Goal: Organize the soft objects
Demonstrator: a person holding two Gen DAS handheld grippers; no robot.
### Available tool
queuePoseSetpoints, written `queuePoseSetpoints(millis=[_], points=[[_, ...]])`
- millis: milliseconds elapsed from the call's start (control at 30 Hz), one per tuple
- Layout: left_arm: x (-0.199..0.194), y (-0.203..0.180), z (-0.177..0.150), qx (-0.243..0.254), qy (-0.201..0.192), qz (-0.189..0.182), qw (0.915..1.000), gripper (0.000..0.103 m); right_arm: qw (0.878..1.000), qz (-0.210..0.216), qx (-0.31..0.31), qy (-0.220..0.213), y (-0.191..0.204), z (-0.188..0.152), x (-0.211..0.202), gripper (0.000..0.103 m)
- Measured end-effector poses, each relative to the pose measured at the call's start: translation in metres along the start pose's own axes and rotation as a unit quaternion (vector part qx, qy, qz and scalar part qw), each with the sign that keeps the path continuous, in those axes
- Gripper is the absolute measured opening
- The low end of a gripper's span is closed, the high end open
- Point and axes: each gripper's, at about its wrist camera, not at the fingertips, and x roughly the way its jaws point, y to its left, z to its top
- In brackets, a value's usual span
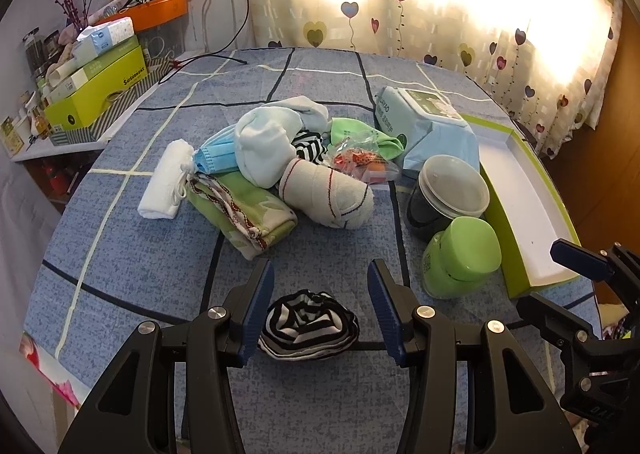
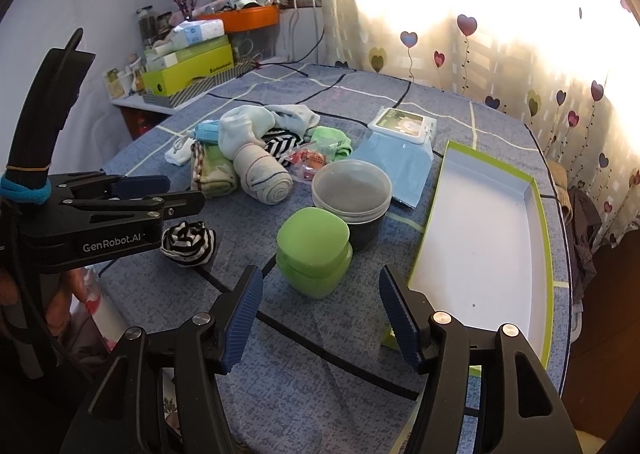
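Observation:
A rolled black-and-white striped cloth (image 1: 308, 328) lies on the blue checked bedspread (image 1: 140, 274) between the fingers of my left gripper (image 1: 321, 268), which is open; the right pad stands clear of it. Beyond it is a pile of soft things: a white rolled towel (image 1: 166, 184), a blue face mask (image 1: 218, 158), a pale sock (image 1: 272, 142), a grey rolled sock (image 1: 328, 194) and a green floral cloth (image 1: 248, 218). My right gripper (image 2: 320, 274) is open and holds nothing, just short of a green jar (image 2: 314, 254). A shallow white box with a green rim (image 2: 548, 238) lies to its right.
A clear-lidded dark jar (image 2: 352, 190), a pack of wipes (image 2: 400, 134) and a plastic bag of snacks (image 2: 308, 162) sit by the pile. Boxes and an orange tray (image 1: 160, 10) crowd the shelf at the back left. Heart-print curtains (image 1: 440, 14) hang behind the bed.

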Motion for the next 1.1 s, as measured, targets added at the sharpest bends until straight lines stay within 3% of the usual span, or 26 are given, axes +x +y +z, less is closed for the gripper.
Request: queuePoseSetpoints(millis=[800, 1100], points=[[0.002, 0.011, 0.003, -0.018, -0.004, 0.001, 0.9998, 0.050, 1.000, 0.007, -0.011, -0.009, 0.003, 0.009, 0.002, 0.065], [0.005, 0.014, 0.005, -0.025, -0.004, -0.015, 0.9996, 0.050, 1.000, 0.007, -0.011, -0.009, 0.004, 0.011, 0.004, 0.065]])
